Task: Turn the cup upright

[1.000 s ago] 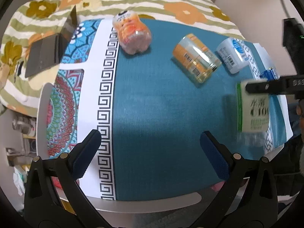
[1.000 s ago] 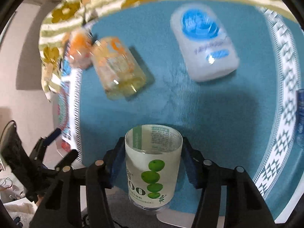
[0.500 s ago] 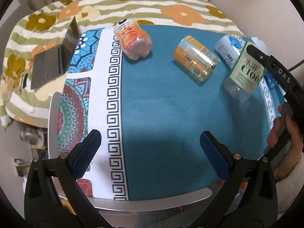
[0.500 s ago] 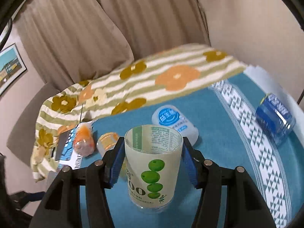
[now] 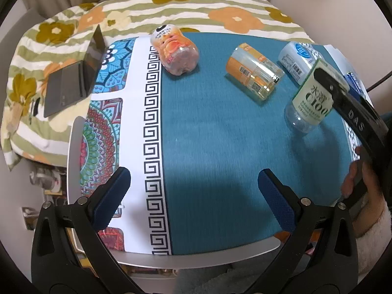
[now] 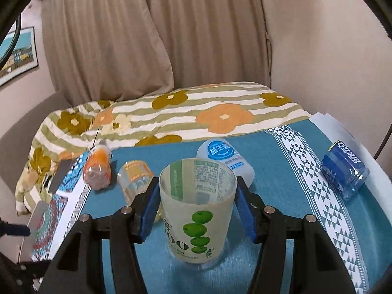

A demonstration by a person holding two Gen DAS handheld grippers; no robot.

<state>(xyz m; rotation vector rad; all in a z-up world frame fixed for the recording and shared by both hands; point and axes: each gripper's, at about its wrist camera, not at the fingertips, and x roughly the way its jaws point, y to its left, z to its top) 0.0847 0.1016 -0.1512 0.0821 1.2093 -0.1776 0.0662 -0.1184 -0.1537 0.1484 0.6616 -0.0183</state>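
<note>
A clear cup with a green-and-white label (image 6: 197, 210) stands mouth up between the blue pads of my right gripper (image 6: 197, 203), which is shut on it; its base is at or just above the teal cloth. In the left wrist view the same cup (image 5: 312, 100) appears at the right, tilted slightly, with the right gripper's black finger (image 5: 348, 103) across it. My left gripper (image 5: 193, 198) is open and empty, low over the near edge of the table.
Lying on the teal cloth (image 5: 215, 134): an orange-pink cup (image 5: 175, 51), an orange-labelled clear cup (image 5: 254, 72), a white-blue cup (image 5: 297, 57) and a blue cup (image 6: 344, 169). A laptop (image 5: 73, 78) sits on the flowered bedding at left. The table's edge (image 5: 196, 257) is near me.
My right gripper has turned the green-labelled cup from pointing down at the table to mouth up and lowered it toward the cloth. The left gripper stayed nearly still.
</note>
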